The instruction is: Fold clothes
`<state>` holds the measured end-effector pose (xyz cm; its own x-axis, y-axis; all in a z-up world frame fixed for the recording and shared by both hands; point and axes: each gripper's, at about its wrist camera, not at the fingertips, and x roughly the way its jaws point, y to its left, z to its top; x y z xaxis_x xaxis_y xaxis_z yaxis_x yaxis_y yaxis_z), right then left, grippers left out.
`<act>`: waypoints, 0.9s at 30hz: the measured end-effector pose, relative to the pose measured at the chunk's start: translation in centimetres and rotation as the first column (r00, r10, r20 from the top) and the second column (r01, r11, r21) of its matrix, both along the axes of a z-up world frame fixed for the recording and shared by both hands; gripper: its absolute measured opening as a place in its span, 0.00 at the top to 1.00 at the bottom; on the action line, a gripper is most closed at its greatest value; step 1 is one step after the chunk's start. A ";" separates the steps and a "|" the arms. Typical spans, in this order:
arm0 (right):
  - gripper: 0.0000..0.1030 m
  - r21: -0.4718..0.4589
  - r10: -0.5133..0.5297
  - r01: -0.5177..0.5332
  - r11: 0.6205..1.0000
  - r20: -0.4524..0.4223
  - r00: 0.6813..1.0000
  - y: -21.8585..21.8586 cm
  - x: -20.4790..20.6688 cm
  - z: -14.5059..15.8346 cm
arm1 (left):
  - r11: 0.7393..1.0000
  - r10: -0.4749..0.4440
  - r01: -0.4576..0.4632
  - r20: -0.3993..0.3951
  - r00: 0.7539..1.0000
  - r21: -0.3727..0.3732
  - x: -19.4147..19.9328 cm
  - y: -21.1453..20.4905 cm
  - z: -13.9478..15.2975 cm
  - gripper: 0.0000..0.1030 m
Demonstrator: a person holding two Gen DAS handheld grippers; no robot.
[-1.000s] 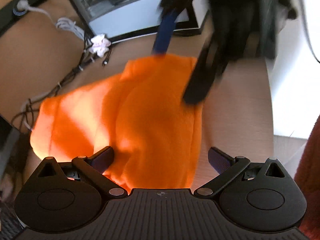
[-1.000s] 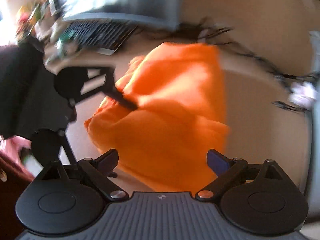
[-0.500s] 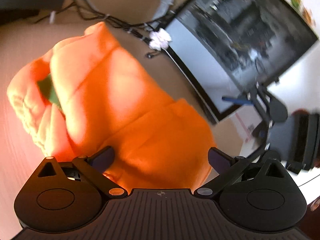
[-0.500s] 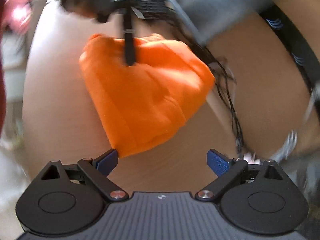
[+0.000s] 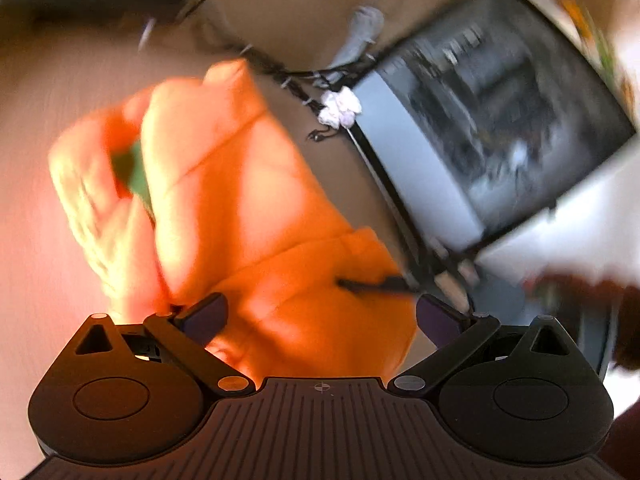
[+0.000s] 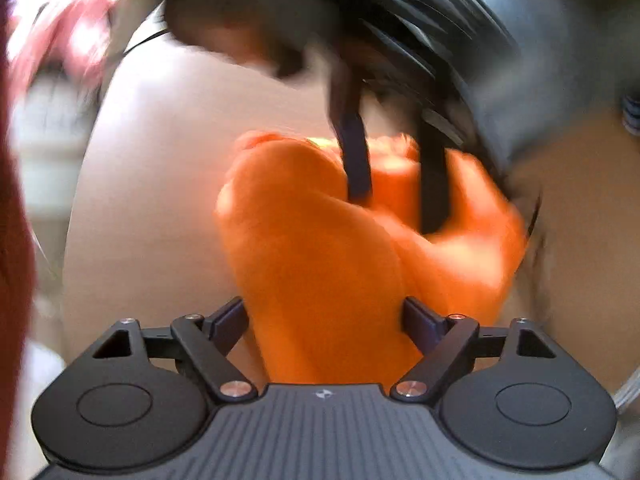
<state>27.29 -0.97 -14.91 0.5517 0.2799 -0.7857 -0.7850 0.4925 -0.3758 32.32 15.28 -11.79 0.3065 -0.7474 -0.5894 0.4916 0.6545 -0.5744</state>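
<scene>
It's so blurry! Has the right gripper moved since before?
Yes. The right gripper came forward over the table: bare tabletop showed between its open fingers, now the orange garment fills that gap.

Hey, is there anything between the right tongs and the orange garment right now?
Nothing visible. The right tongs stand open with the orange garment directly between their fingers. The left tongs reach onto the garment's far side, not in the right tongs' path. The frames are blurred, so small things could be missed.

Orange garment (image 5: 256,216), bunched, on tan tabletop (image 5: 52,240)
</scene>
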 end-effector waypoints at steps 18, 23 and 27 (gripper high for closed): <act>0.20 0.306 -0.228 0.430 0.850 -0.522 0.822 -4.9 8.6 2.4 | 0.646 -0.640 0.122 0.448 0.624 0.753 -5.7 -9.0 -2.2 0.00; 0.19 0.370 -0.305 0.433 0.822 -0.355 0.884 -6.5 5.4 5.6 | 0.786 -0.486 0.219 0.358 0.797 0.578 -2.3 -7.6 -1.9 0.02; 0.16 0.362 -0.422 0.445 0.819 -0.143 0.895 -8.5 1.6 7.5 | 0.925 -0.275 0.204 0.196 0.941 0.320 1.2 -4.3 -1.9 0.02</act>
<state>28.93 -9.47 -7.43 0.6462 0.3006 -0.7015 -0.4703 0.8807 -0.0558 33.56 11.00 -13.73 0.2946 -0.6223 -0.7252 0.7509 0.6202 -0.2271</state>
